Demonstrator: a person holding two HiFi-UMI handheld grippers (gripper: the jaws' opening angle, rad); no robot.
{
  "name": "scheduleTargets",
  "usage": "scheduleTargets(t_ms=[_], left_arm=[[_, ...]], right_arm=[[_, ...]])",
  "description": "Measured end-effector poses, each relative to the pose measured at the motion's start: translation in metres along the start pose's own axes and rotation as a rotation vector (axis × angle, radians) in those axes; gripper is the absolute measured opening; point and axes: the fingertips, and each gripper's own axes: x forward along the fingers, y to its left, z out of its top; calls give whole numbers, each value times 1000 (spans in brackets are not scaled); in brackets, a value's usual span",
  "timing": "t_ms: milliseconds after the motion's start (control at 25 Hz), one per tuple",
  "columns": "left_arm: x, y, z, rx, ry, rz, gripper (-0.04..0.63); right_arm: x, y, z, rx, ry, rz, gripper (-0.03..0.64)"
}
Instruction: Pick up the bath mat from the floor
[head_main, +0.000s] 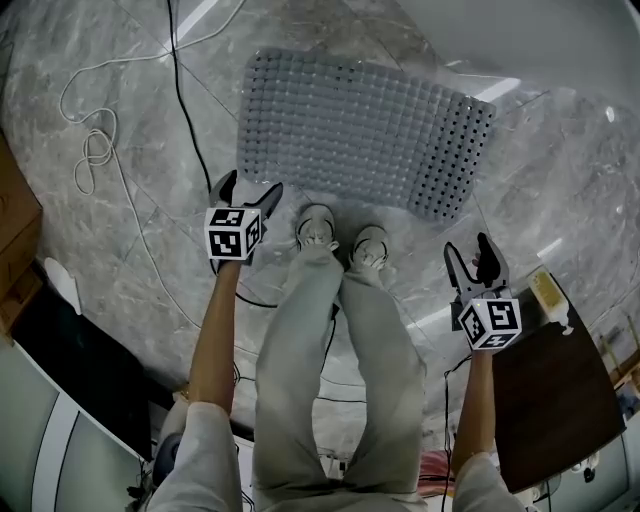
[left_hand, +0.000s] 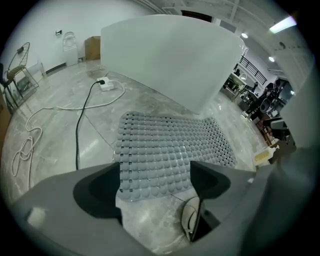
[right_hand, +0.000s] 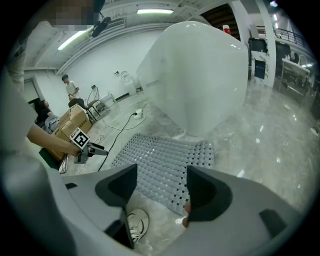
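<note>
A grey studded bath mat (head_main: 365, 130) lies flat on the marble floor, just beyond the person's shoes. My left gripper (head_main: 246, 192) hovers open above the mat's near left corner, nothing between its jaws. In the left gripper view the bath mat (left_hand: 165, 147) fills the gap between the jaws from above. My right gripper (head_main: 477, 257) is open too, held off the mat's near right corner, empty. The right gripper view looks down at the bath mat (right_hand: 162, 162) and catches my left gripper (right_hand: 95, 150) at the far left.
A black cable (head_main: 185, 110) and a white cord (head_main: 95, 150) run over the floor left of the mat. A large white tub (left_hand: 170, 55) stands behind it. A dark table (head_main: 555, 400) is at right, dark furniture (head_main: 70, 360) at left. The person's shoes (head_main: 340, 235) stand near the mat.
</note>
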Motion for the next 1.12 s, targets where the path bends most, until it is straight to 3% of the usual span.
scheduleTargets(t_ms=[320,600,1120], left_arm=[[68,35,-26,7,43,40,503],[114,62,-26,11,47,89,538],[147,77,-28,15,94,130,574]], right_arm=[[41,-12,-27,-13,16,5,281],[74,-23,-41,-14,27,9,282],[104,-43,-48,-3,29,-14,281]])
